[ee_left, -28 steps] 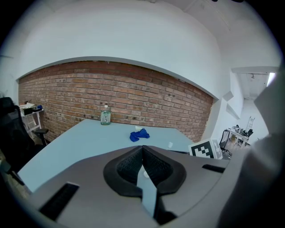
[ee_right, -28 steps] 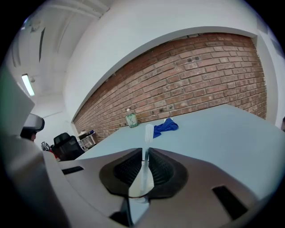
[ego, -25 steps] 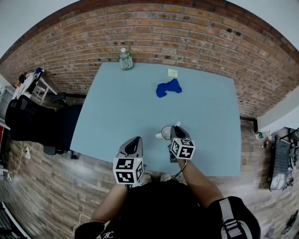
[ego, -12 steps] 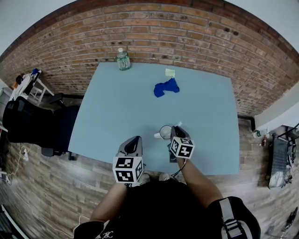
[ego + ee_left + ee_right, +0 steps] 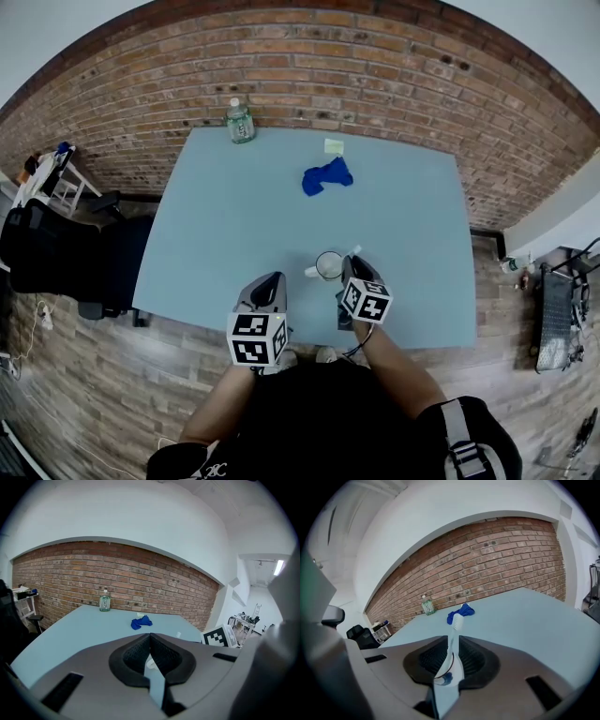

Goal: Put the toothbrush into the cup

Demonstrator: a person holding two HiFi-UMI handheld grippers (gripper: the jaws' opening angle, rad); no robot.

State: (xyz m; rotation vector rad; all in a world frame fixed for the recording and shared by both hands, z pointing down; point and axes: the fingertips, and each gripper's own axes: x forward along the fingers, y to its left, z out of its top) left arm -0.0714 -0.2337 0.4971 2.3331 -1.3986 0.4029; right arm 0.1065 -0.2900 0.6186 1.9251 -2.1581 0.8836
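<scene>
A white cup (image 5: pixel 328 266) with a handle on its left stands near the front edge of the light blue table (image 5: pixel 244 216). My right gripper (image 5: pixel 353 262) hovers just right of the cup, shut on a white toothbrush (image 5: pixel 451 654). The brush's bristle head (image 5: pixel 457 620) sticks out past the jaws and shows beside the cup's rim as the toothbrush head (image 5: pixel 355 250). My left gripper (image 5: pixel 267 291) hangs over the table's front edge, left of the cup. In the left gripper view, that left gripper (image 5: pixel 150 636) is shut with nothing between its pads.
At the back of the table lie a crumpled blue cloth (image 5: pixel 325 176) and a small yellow note (image 5: pixel 334 146). A water bottle (image 5: pixel 240 122) stands at the back left corner, against the brick wall (image 5: pixel 375 66). A black chair (image 5: pixel 52 253) is on the left.
The head camera has shifted a little, so the table sits slightly differently in the picture. Both grippers and the cup keep the same places relative to each other.
</scene>
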